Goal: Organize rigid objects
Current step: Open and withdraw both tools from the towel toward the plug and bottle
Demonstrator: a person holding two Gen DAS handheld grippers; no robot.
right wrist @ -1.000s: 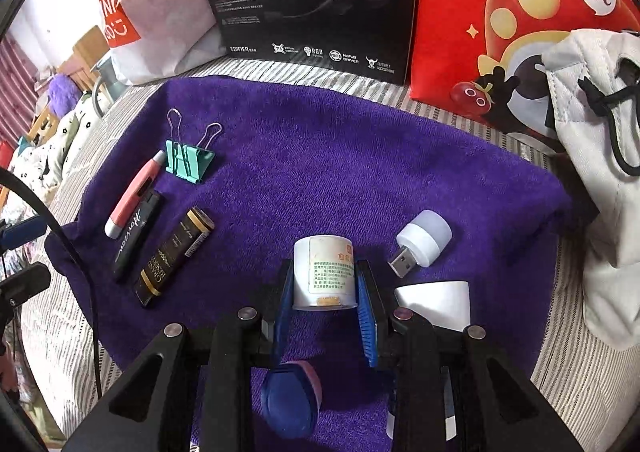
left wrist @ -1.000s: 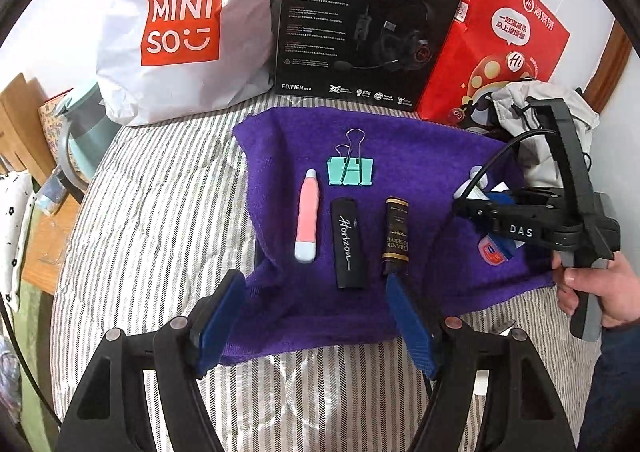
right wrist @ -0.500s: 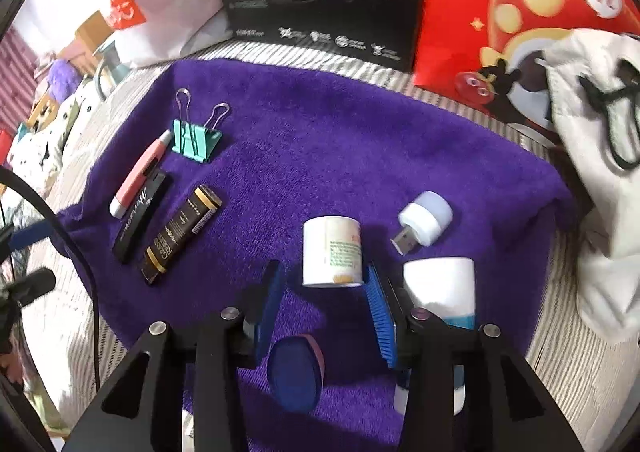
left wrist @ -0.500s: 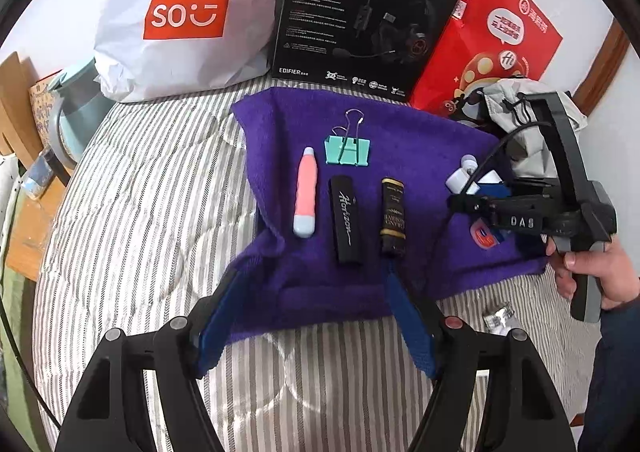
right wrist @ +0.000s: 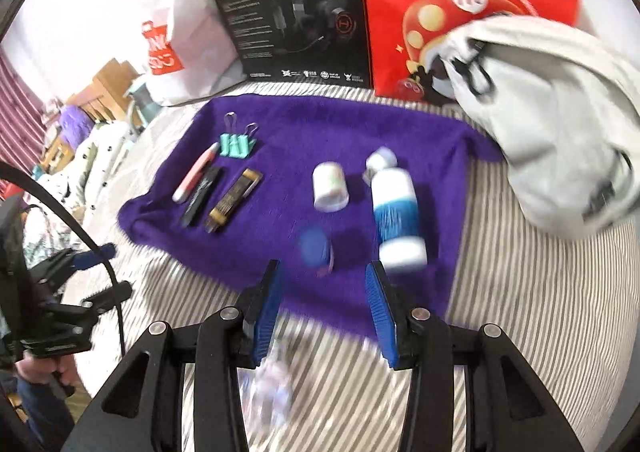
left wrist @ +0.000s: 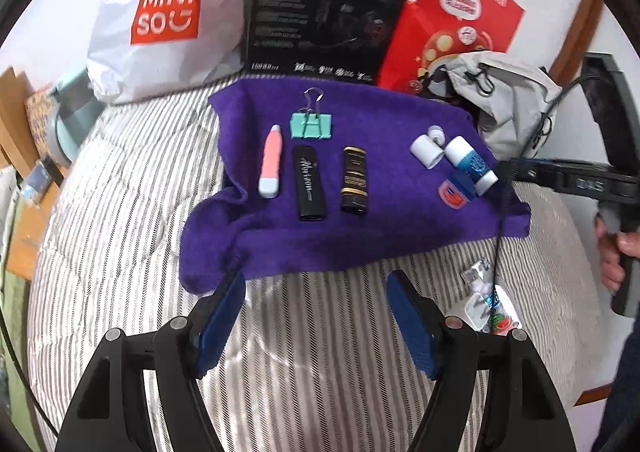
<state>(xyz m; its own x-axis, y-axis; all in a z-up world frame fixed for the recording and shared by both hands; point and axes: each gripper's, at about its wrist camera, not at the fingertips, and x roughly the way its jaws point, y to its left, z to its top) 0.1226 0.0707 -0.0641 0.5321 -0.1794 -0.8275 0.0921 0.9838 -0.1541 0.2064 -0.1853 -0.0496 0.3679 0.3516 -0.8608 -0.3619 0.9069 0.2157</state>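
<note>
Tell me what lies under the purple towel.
The purple towel is spread on a grey-and-white striped quilt, visible around its front and sides. Anything beneath its middle is covered.

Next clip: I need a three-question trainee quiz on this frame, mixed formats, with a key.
1. True or false: the right gripper is shut on the small white bottle.
2. Multiple choice: on the purple towel, what lies directly between the pink tube and the brown-and-gold tube?
A. the teal binder clip
B. the black tube
C. the blue-and-white bottle
3. Fill in: both the left gripper and the right gripper hang over the striped ____, short of the towel's near edge.

Key: 1 false, it is open and empty; 2 B; 3 bedding.
</note>
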